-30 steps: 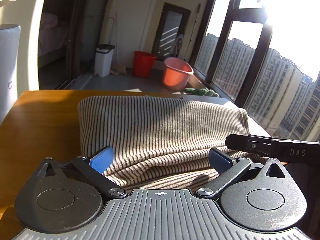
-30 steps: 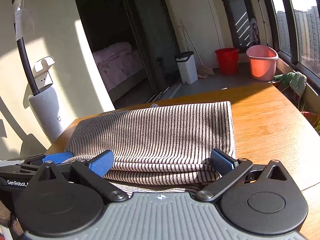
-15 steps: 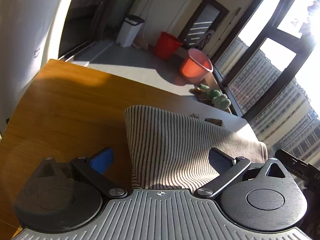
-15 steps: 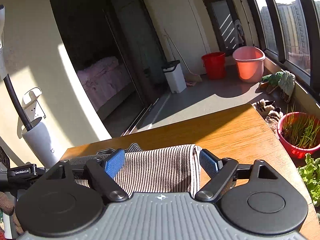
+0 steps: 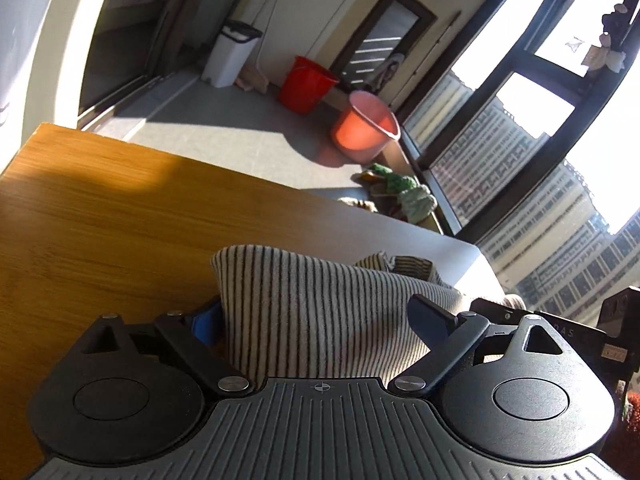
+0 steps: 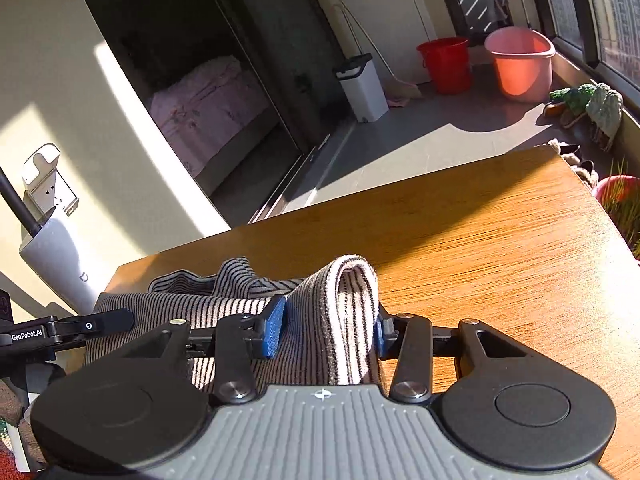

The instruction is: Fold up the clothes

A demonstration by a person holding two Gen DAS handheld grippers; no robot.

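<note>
Right wrist: right gripper (image 6: 328,328) clamps striped garment (image 6: 340,320)

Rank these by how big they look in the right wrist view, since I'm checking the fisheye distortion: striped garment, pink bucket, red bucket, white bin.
1. striped garment, though nearest the camera
2. pink bucket
3. red bucket and white bin: alike, unranked

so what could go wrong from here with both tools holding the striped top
1. The left tool looks wide open around the striped top, so that side may slip while the right tool pinches a thick bunched fold, leaving the fold skewed.
2. The loose bundle behind the right grip could drag and rumple as the cloth moves over the table.
</note>
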